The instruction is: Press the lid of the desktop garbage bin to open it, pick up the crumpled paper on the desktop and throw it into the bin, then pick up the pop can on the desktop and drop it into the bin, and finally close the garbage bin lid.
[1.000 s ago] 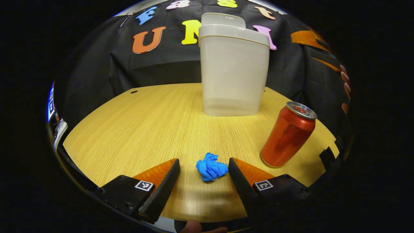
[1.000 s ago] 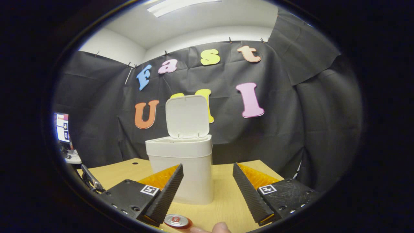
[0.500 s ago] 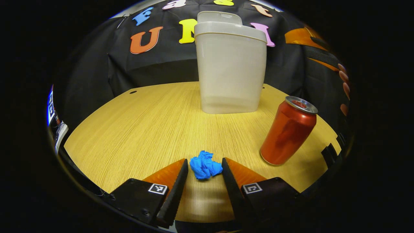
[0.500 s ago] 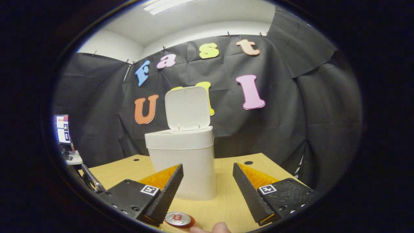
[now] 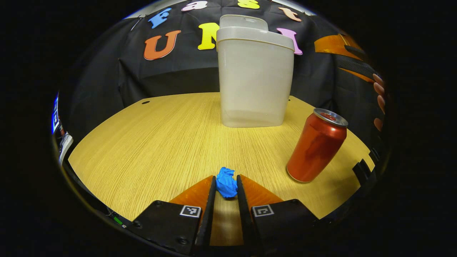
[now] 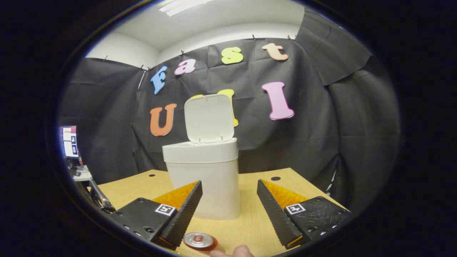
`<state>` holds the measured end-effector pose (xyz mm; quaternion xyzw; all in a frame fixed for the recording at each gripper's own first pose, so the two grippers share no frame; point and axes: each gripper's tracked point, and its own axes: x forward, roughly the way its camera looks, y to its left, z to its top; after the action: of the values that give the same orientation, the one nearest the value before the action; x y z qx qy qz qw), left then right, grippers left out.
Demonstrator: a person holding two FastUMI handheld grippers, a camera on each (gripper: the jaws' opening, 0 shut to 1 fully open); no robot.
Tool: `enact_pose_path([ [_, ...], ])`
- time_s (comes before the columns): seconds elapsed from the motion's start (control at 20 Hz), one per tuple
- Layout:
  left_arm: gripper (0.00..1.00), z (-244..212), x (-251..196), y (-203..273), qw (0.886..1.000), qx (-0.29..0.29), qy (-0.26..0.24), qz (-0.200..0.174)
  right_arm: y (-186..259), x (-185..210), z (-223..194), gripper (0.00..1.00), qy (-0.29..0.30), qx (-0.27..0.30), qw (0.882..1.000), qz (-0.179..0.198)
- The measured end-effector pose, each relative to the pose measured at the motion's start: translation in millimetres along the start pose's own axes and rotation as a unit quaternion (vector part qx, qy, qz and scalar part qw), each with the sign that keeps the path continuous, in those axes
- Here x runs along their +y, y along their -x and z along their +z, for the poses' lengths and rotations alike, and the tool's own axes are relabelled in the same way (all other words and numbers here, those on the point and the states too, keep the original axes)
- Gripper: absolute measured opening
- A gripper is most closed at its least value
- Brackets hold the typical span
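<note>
The crumpled paper [image 5: 226, 182] is showing a bright, saturated blue at about 6 o'clock in the left gripper view, while the pop can [image 5: 316, 146] at 4 o'clock is gleaming metallic red with a silver top. The garbage bin [image 5: 254, 76] at 12 o'clock is looking a pale, creamy off-white, and its raised lid [image 6: 209, 117] is wearing the same plain shade in the right gripper view. The surface [image 5: 160, 135] is displaying a warm yellow wood tone with fine, straight grain lines running across it.

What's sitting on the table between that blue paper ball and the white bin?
Nothing: in the left gripper view, bare wooden tabletop runs from the crumpled paper to the bin.
</note>
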<state>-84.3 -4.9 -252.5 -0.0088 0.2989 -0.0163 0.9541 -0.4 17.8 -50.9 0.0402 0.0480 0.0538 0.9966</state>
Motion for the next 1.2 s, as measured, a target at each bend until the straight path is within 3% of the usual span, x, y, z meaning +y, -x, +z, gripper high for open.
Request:
enact_pose_path([
  [0.25,0.36,18.1,4.1,1.9,1.000,-0.016,0.013,-0.002,7.2,5.3,-8.7,0.95,0.004,0.005,1.000,0.002],
  [0.35,0.36,33.4,6.6,3.4,0.999,-0.036,0.021,-0.001,11.6,6.7,-14.8,0.92,0.003,0.010,1.000,0.003],
  [0.65,0.32,83.7,22.1,16.3,0.995,-0.099,0.030,0.014,33.1,17.4,-44.4,0.95,-0.004,0.033,0.999,0.011],
  [0.7,0.39,89.2,23.4,18.0,0.994,-0.105,0.032,0.016,35.1,21.2,-49.5,0.95,-0.002,0.039,0.999,0.013],
  [0.75,0.36,94.4,26.1,18.9,0.993,-0.111,0.034,0.018,36.2,24.9,-54.0,0.95,0.002,0.043,0.999,0.015],
  [1.05,0.36,108.9,42.2,31.6,0.989,-0.136,0.047,0.034,39.8,42.5,-85.2,0.99,0.045,0.052,0.997,0.021],
  [1.2,0.36,116.7,50.0,35.7,0.987,-0.147,0.053,0.038,35.9,43.1,-104.5,0.95,0.051,0.067,0.996,0.022],
])
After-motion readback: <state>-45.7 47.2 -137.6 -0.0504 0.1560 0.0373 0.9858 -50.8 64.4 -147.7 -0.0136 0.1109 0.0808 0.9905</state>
